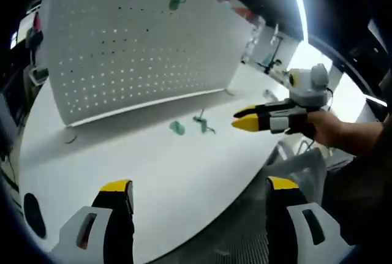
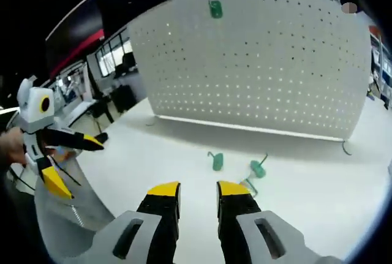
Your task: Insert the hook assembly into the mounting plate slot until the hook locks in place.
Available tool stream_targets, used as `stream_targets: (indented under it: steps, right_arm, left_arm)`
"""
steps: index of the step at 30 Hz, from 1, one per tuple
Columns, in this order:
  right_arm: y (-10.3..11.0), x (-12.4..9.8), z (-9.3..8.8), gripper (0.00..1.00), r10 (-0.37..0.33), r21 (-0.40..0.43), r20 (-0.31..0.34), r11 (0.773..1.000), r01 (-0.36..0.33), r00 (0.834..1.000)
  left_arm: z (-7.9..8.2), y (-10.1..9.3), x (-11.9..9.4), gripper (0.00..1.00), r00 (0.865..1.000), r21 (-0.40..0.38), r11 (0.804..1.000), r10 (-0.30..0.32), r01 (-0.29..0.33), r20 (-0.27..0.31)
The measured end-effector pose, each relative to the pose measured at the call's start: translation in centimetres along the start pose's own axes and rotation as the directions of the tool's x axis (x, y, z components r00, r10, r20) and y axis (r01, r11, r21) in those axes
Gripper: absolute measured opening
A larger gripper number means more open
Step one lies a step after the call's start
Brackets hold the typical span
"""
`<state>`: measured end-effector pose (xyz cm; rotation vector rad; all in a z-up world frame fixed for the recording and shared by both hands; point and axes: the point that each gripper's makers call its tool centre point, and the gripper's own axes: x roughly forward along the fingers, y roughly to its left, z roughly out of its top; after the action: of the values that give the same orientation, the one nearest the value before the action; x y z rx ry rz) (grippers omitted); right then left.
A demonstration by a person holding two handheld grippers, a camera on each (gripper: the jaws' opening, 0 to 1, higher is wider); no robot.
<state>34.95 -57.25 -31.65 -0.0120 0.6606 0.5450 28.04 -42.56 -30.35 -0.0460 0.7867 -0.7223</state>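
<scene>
While both grippers hover off the white table [image 1: 153,172], nothing is grasped. Left gripper [image 1: 199,193]: jaws wide apart, empty. Right gripper [image 2: 197,192]: jaws nearly together, a narrow gap, empty. Two green hook assemblies [image 2: 216,162] [image 2: 258,168] lie loose on the table at 12 and 1 o'clock of the right jaws, just beside each other. White pegboard mounting plate [image 2: 257,62] stands upright behind them, one green hook [image 2: 215,9] already hung near its top.

Risks: thin wire tails may skid or roll under a closing jaw; the free-standing plate, possibly lightly footed, could tip if pushed unsupported; hook orientation is too small to read, so misalignment at the slot is likely.
</scene>
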Motion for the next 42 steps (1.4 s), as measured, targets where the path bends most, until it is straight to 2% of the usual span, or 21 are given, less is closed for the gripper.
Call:
stream_targets:
  steps: [5, 10, 15, 21, 25, 32, 38, 42]
  right_arm:
    - [-1.6, 1.1, -0.8, 0.22, 0.005, 0.026, -0.044, 1.0, -0.004, 0.999]
    - [-3.4, 2.5, -1.1, 0.22, 0.013, 0.003, -0.097, 1.0, -0.013, 0.995]
    - [-5.7, 4.1, -0.7, 0.22, 0.011, -0.022, -0.137, 1.0, -0.014, 0.991]
    - [-7.3, 5.8, -1.0, 0.22, 0.019, -0.047, -0.187, 0.999, -0.028, 0.982]
    - [-7.9, 6.9, -1.5, 0.21, 0.028, -0.076, -0.235, 0.996, -0.047, 0.972]
    - [-9.7, 8.4, -2.0, 0.21, 0.029, -0.055, -0.294, 0.997, -0.047, 0.955]
    - [-11.3, 9.8, -1.6, 0.21, 0.033, -0.078, -0.338, 0.995, -0.063, 0.941]
    - [-11.3, 10.5, -1.6, 0.21, 0.057, -0.078, -0.38, 0.993, -0.094, 0.923]
  left_arm:
    - [-0.4, -0.3, 0.1, 0.9, 1.0, -0.014, 1.0, -0.014, 0.014, -0.014]
    - [-0.6, -0.3, 0.3, 0.9, 1.0, -0.02, 1.0, -0.018, 0.018, -0.02]
    - [-0.7, 0.2, 0.4, 0.9, 1.0, -0.037, 0.999, -0.011, 0.01, -0.022]
    - [-0.9, 0.8, 0.5, 0.91, 1.0, -0.048, 0.999, -0.002, 0.001, -0.031]
    - [-0.6, 1.1, 0.5, 0.9, 1.0, -0.06, 0.998, 0.002, -0.004, -0.029]
    - [-0.3, 1.9, 0.6, 0.91, 1.0, -0.07, 0.997, 0.013, -0.015, -0.027]
    - [-0.5, 2.5, 0.7, 0.9, 0.999, -0.082, 0.996, 0.021, -0.023, -0.033]
    - [-0.6, 3.0, 0.6, 0.9, 0.999, -0.094, 0.995, 0.028, -0.032, -0.037]
